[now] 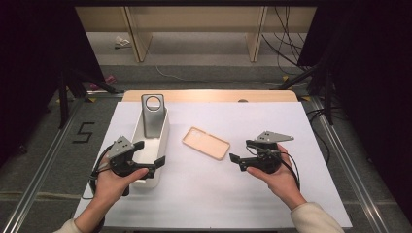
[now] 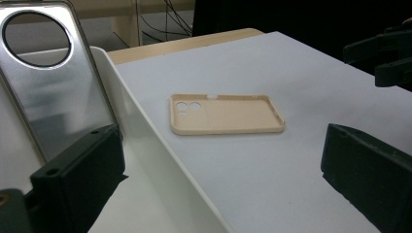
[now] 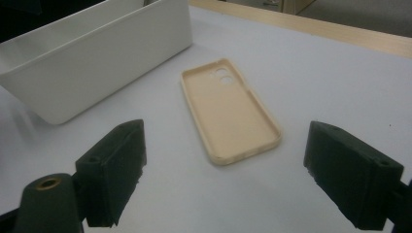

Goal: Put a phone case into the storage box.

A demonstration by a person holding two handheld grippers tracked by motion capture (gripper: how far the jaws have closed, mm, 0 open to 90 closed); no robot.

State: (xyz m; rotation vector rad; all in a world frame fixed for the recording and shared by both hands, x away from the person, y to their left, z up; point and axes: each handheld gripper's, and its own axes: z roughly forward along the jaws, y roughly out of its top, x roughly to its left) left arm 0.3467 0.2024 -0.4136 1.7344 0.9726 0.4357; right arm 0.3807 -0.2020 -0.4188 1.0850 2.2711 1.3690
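Beige phone case (image 1: 206, 142), open side up, two camera holes at one end, flat on white table (image 1: 272, 194) beside white bin (image 1: 163, 141). Right gripper (image 1: 240, 156) aimed at case, fingers spread. Left gripper (image 1: 149, 153) over bin edge, fingers spread, empty.

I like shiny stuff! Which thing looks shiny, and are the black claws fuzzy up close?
In the left gripper view the silver phone case in the white bin gleams like a mirror; in the right gripper view the black jaws look soft and blurry, while the beige phone case looks matte and sharper.
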